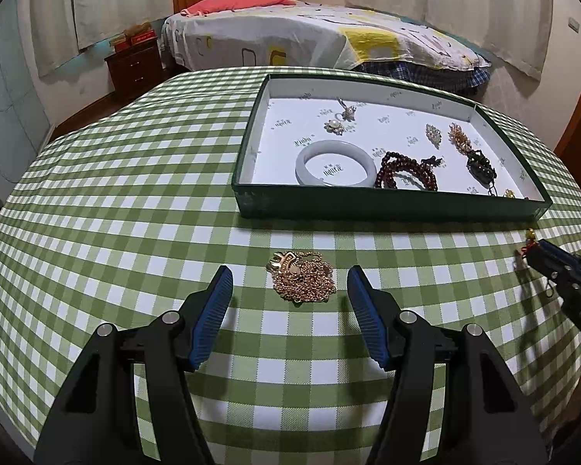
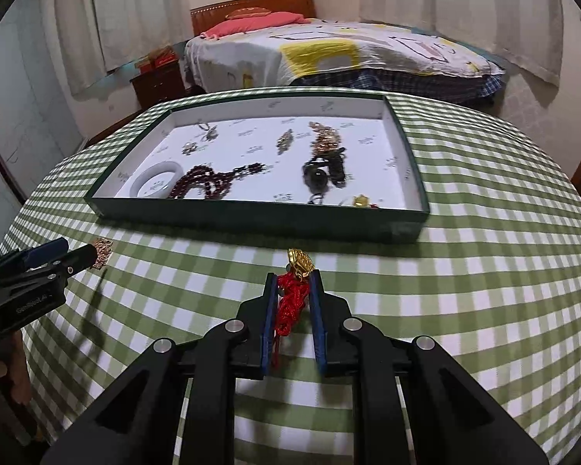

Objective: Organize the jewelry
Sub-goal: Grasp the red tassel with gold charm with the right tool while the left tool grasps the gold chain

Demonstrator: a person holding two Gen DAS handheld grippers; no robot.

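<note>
A gold chain necklace (image 1: 301, 279) lies bunched on the green checked tablecloth, just beyond my open left gripper (image 1: 289, 277), between its fingertips; it also shows in the right wrist view (image 2: 103, 252). My right gripper (image 2: 293, 281) is shut on a red cord with a gold charm (image 2: 299, 264) and holds it in front of the tray. The green tray (image 1: 387, 205) with white lining holds a white bangle (image 1: 335, 162), dark red beads (image 1: 406, 170), brooches and a dark pendant (image 1: 480, 164). The right gripper shows in the left wrist view (image 1: 530, 250).
The tray's near wall (image 2: 251, 219) stands between both grippers and the jewelry inside. The round table's edge (image 1: 97, 124) curves away on the left. A bed (image 1: 310, 35) and a dark nightstand (image 1: 133, 66) stand behind the table.
</note>
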